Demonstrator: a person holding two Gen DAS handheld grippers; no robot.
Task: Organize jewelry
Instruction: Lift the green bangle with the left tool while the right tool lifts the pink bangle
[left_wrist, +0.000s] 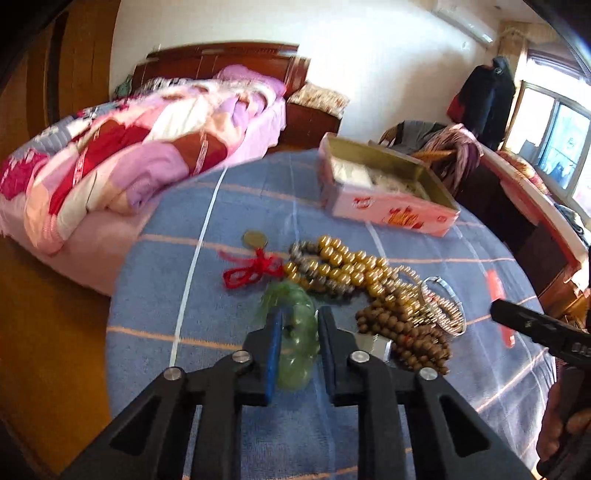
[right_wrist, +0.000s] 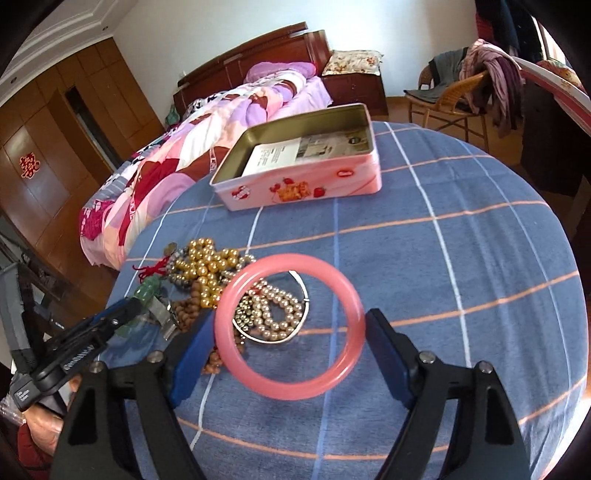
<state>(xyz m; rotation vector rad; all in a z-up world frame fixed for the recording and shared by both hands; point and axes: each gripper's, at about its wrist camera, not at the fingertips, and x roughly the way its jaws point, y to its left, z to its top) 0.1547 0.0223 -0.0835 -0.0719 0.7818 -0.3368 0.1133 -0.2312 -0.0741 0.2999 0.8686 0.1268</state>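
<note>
Jewelry lies in a heap (right_wrist: 207, 280) on the blue checked cloth (right_wrist: 461, 258) that covers the table. Gold bead strings (left_wrist: 347, 264), brown bead strings (left_wrist: 402, 328), pale pearl strings (right_wrist: 273, 310) and a thin silver bangle (left_wrist: 443, 306) are tangled together, with a red knotted cord (left_wrist: 255, 271) and a round coin (left_wrist: 254, 239) at the far left edge of the heap.

The right gripper (right_wrist: 290, 345) has its fingers spread wide and pressed on both sides of a pink bangle (right_wrist: 290, 387). The bangle stands tilted up off the cloth, just in front of the pearls.

The left gripper (left_wrist: 298, 325) has its fingers close together around a green bead bracelet (left_wrist: 295, 332) at the near left side of the heap. The beads sit between the blue pads; whether they are squeezed tight is hard to tell.

Far behind the heap sits an open pink tin (right_wrist: 306, 184) with papers (right_wrist: 280, 153) inside it. A bed with a pink quilt (right_wrist: 207, 122) is beyond the table on the left.
</note>
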